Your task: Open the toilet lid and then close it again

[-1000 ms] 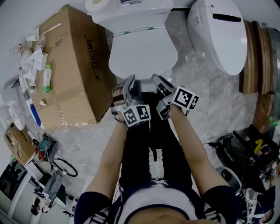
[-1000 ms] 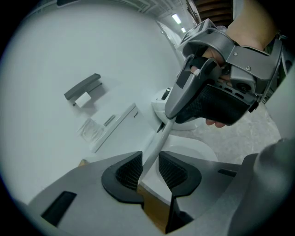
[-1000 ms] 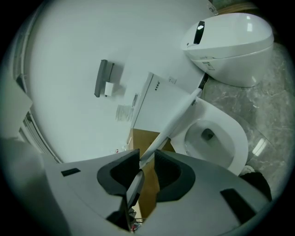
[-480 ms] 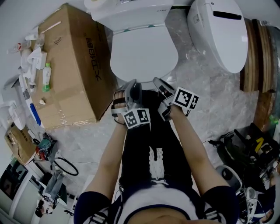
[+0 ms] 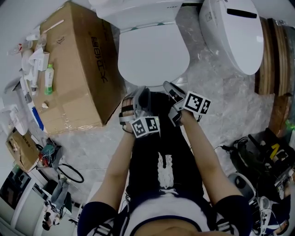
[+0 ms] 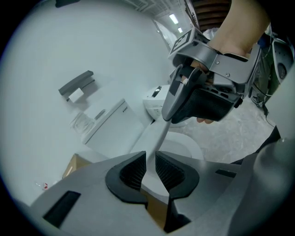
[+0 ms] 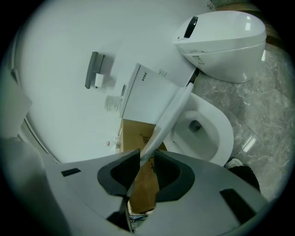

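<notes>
Way out left of the left gripper (image 6: 150, 169) there's a scatter of small white tubes and bottles (image 5: 37, 64), too jumbled to count. Closer in, just left of that gripper, sits one big cardboard box (image 5: 78, 69): matte brown, shiny tape along the edges, dark print I can't read.

The left gripper itself is grey plastic with black ribbed pads. Its jaws are closing with the thin front rim of the toilet lid (image 5: 152, 50) between them, and the pads look to be on it.

The lid is a smooth, glossy white oval running ahead of both grippers. It's tilted up off the bowl (image 7: 203, 126), partway only, and both gripper views show it nearly edge-on.

The right gripper (image 7: 146, 169) is just beside the left one, clamped on the same rim. Each carries one marker cube (image 5: 197, 102), black-and-white squares, so two in all.

Past the jaws is the boxy white tank (image 5: 138, 9), cut off at the top of the head view.

Well off to the right of the right gripper is a second toilet (image 5: 233, 32), rounded, with a dark slot on top, so two toilets total. The floor (image 5: 221, 101) is grey, veined and stone-looking, with crinkly clear film on it.

Farthest right are curved wooden boards (image 5: 267, 60), clipped by the frame edge. Below them is a dark tangle of cables (image 5: 258, 156) I can't sort out.
</notes>
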The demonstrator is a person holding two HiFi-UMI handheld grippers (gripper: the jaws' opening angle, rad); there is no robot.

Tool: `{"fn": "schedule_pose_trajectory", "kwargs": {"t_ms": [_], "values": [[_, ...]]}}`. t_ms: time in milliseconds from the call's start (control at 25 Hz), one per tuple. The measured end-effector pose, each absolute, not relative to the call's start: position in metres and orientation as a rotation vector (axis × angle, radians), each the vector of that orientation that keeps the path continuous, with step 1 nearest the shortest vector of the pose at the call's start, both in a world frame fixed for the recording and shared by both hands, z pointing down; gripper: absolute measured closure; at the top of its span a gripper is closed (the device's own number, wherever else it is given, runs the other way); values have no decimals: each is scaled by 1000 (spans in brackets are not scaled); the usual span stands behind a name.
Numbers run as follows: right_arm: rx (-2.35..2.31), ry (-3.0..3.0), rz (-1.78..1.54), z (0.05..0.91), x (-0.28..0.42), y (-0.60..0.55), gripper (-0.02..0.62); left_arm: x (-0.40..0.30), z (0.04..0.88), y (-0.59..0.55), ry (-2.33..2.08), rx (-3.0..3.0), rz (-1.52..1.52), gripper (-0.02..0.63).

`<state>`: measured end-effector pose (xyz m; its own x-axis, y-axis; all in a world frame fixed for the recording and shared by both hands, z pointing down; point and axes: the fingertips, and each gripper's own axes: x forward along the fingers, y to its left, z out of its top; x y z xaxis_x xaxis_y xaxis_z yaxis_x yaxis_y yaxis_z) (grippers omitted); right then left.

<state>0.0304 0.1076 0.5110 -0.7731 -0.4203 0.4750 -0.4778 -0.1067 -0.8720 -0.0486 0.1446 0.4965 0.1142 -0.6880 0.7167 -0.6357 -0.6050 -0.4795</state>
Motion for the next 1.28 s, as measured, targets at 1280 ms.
{"fn": "schedule_pose_trajectory", "kwargs": {"t_ms": [1280], "values": [[1056, -1805, 2011, 591, 43, 159, 511, -50, 515, 144, 1467, -2406, -1511, 598]]}}
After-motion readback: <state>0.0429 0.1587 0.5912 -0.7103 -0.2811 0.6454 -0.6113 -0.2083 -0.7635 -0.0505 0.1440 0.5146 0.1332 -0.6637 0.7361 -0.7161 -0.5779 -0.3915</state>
